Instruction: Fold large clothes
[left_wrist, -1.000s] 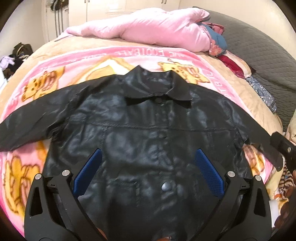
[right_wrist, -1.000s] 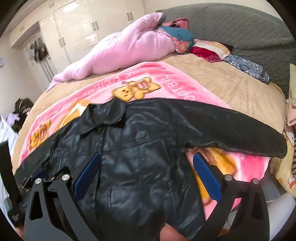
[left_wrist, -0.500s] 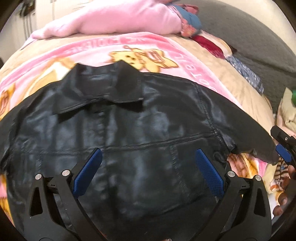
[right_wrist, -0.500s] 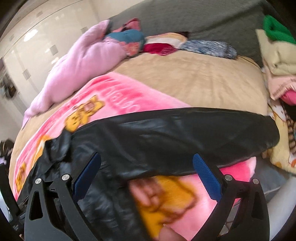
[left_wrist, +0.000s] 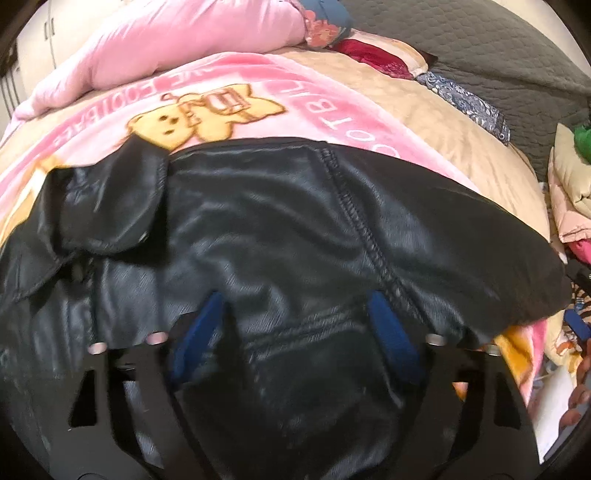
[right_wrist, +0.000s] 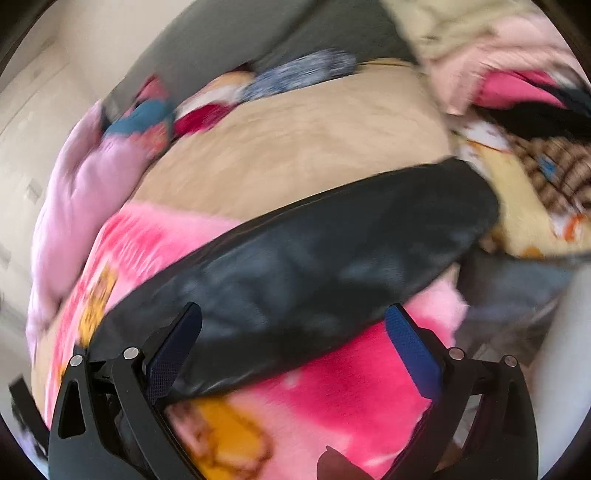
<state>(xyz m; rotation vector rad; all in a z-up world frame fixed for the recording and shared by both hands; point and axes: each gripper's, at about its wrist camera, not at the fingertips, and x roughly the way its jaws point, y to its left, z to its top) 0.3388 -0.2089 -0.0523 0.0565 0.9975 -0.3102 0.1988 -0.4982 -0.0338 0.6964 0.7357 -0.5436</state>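
A black leather jacket (left_wrist: 280, 236) lies front up on a pink teddy-bear blanket (left_wrist: 236, 96) on the bed. Its collar (left_wrist: 110, 199) is at the left in the left wrist view, and its right sleeve (left_wrist: 480, 251) runs off to the right. My left gripper (left_wrist: 295, 332) is open, low over the jacket's chest near the shoulder seam. In the blurred right wrist view the same sleeve (right_wrist: 314, 273) lies across the blanket (right_wrist: 332, 387). My right gripper (right_wrist: 295, 343) is open, close over the sleeve's lower edge.
A pink quilt (left_wrist: 177, 44) and small folded items (left_wrist: 376, 59) lie at the head of the bed, against a grey headboard (left_wrist: 498, 55). A stack of folded clothes (right_wrist: 517, 74) stands at the bed's right side.
Both grippers have swung to the right and come closer to the jacket. The left moved from the jacket's middle toward the right shoulder; the right moved out along the right sleeve.
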